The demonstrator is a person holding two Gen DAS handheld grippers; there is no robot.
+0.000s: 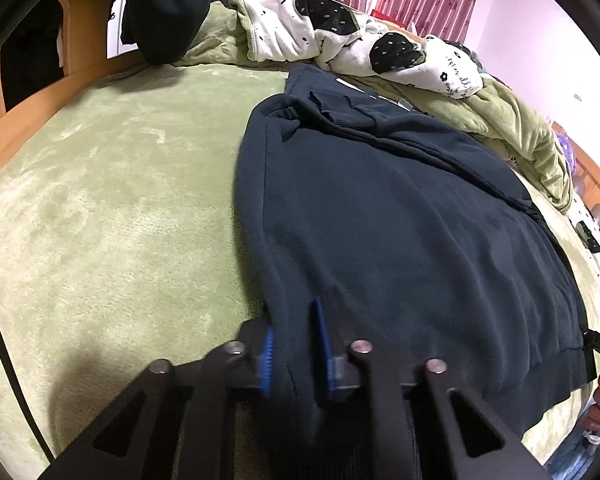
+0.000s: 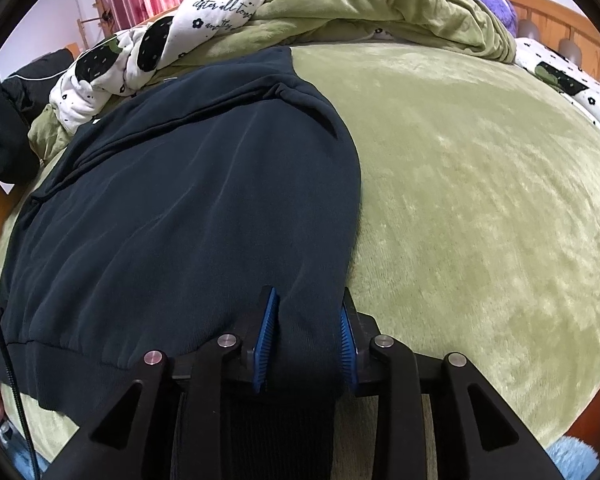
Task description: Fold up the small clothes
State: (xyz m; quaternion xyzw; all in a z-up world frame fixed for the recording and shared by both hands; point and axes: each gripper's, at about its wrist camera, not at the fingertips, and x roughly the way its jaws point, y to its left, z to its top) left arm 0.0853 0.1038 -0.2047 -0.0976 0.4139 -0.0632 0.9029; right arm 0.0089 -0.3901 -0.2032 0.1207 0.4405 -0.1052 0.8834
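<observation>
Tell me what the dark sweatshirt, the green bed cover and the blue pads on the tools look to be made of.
Dark navy sweatshirt: looks like matte cotton-type knit, with a ribbed hem band and soft folds. Green bed cover: probably plush fleece or velvet; its short pile shows shiny, brushed patches. Blue pads: likely rubber or soft plastic, with fine ridges along their faces.
</observation>
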